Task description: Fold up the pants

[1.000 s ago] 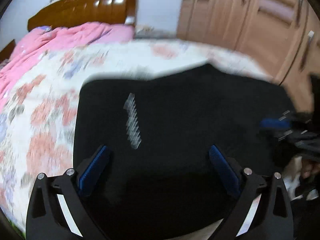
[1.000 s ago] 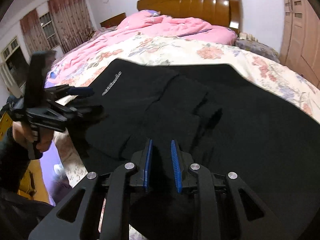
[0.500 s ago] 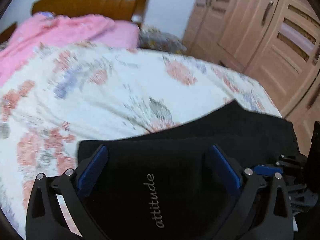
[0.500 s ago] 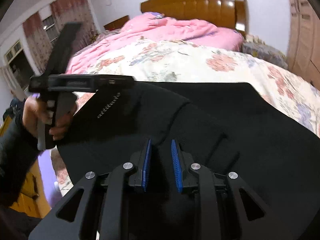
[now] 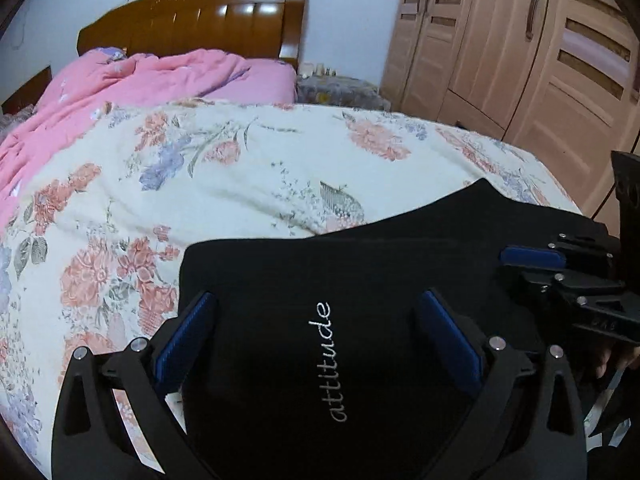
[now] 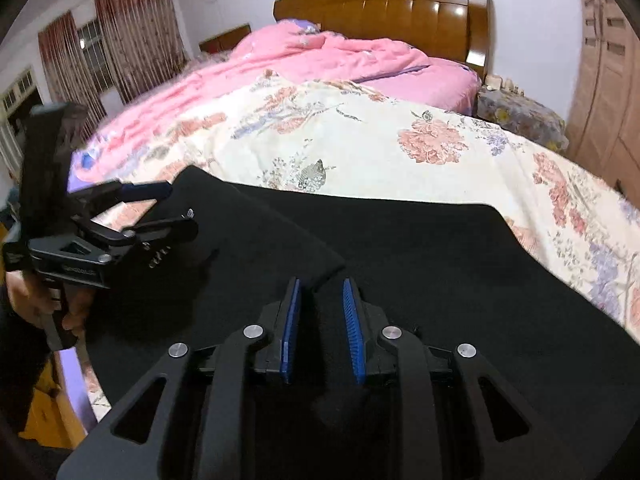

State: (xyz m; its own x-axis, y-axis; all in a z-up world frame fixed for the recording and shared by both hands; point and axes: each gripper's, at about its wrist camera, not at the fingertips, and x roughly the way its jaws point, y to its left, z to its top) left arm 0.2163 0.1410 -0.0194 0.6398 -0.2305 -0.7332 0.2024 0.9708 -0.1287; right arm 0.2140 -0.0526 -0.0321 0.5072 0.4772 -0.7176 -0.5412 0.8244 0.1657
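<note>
The black pants (image 5: 360, 280) are seen spread over the foot end of the bed (image 5: 240, 184), on a floral cover, with a folded layer bearing the stitched word "attitude" (image 5: 328, 360) lying on top of a wider black layer beneath.

The left tool (image 5: 316, 344) is held low over the folded layer, pointed toward the headboard (image 5: 192, 20), with its two blue-padded fingers (image 5: 184, 340) spread wide; the lettering is framed between them and no cloth is gripped. In the right wrist view the same tool (image 6: 168, 208) is seen from the side at the left edge of the pants, carried by a bare hand (image 6: 40, 304) wrapped around its handle, with one finger above the other and daylight visible between them.

The right tool (image 6: 322, 320) is aimed forward over the pants, its fingers drawn to a narrow gap. Black fabric is seen running between the pads (image 6: 290, 320), and a fold edge reaches their tips; whether the cloth is actually pinched cannot be told. In the left wrist view this tool (image 5: 532, 268) is found at the right edge of the pants, lying nearly level.

A pink quilt (image 6: 320, 64) is bunched near the headboard, and a wooden wardrobe (image 5: 520, 48) stands beside the bed.
</note>
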